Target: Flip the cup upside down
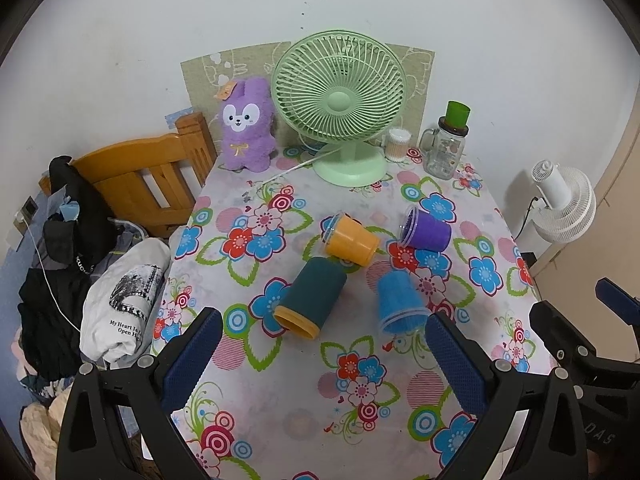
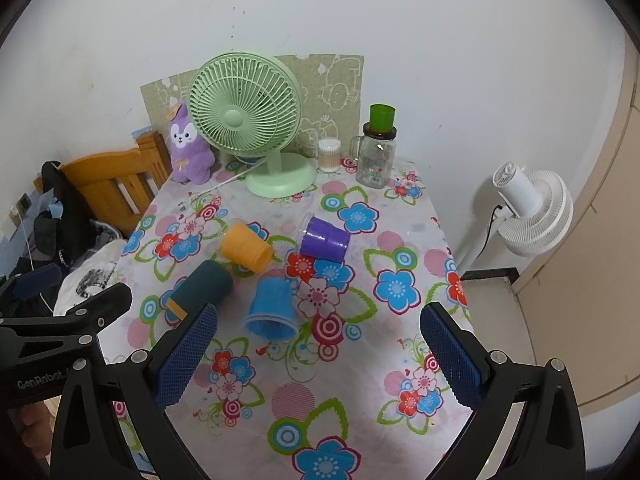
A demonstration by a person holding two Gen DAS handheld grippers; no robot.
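Note:
Several cups lie on their sides on the flowered tablecloth [image 1: 288, 380]: a dark teal cup with an orange rim [image 1: 314, 298] [image 2: 202, 290], an orange cup [image 1: 350, 240] [image 2: 246, 246], a purple cup [image 1: 426, 229] [image 2: 324, 240] and a blue cup [image 1: 400, 302] [image 2: 272, 308]. My left gripper [image 1: 324, 352] is open and empty, above the table just short of the teal and blue cups. My right gripper [image 2: 320, 348] is open and empty, just short of the blue cup. Each gripper shows at the edge of the other's view.
At the table's back stand a green desk fan [image 1: 340, 104], a purple plush rabbit [image 1: 246, 120], a cotton-swab jar [image 1: 398, 144] and a glass mug jar with a green cup on top [image 1: 448, 144]. A wooden chair with clothes [image 1: 140, 184] is left; a white fan [image 2: 532, 212] is right.

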